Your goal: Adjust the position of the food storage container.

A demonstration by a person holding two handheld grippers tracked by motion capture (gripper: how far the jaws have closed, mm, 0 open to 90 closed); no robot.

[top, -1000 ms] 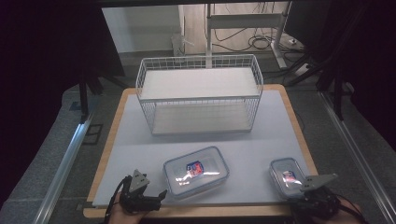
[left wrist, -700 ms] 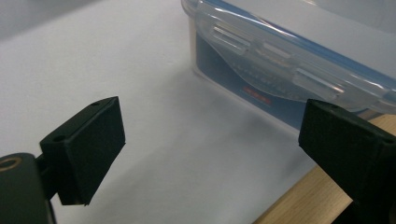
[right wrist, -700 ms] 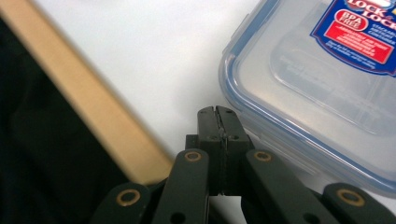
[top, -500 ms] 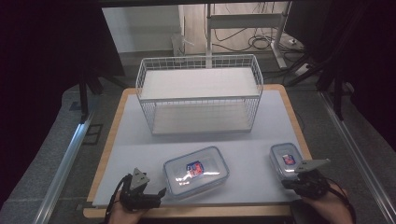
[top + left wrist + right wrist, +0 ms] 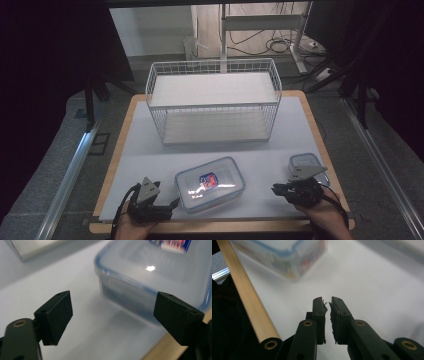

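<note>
A large clear lidded container [image 5: 210, 184] with a blue-edged lid and a red and blue label is seen lying flat on the white mat [image 5: 210, 150], near its front edge and a little left of centre in the high view. Just to its left, the left gripper [image 5: 172, 204] is held low over the mat, pointed toward the container's near left corner. In the left gripper view, its two black pads [image 5: 56, 315] are seen standing well apart, with the container [image 5: 155, 277] lying just beyond them and nothing pressed between them; the jaws have just been closing a little, yet no thing is gripped. A small clear lidded container [image 5: 306, 165] is set near the mat's right edge, apart from the large one. The right gripper [image 5: 276, 190] is held just in front of that small container, pointed leftward across the mat. In the right gripper view, its pads [image 5: 320, 312] are seen almost together with only a narrow slit between them and nothing inside; the jaws have just been parting slightly. A clear container with a blue rim [image 5: 284, 255] is seen blurred beyond them, and which of the two it is cannot be told. A white wire basket [image 5: 214, 102] is placed at the back of the mat, well apart from both grippers. The mat is laid on a wooden board [image 5: 115, 150].
</note>
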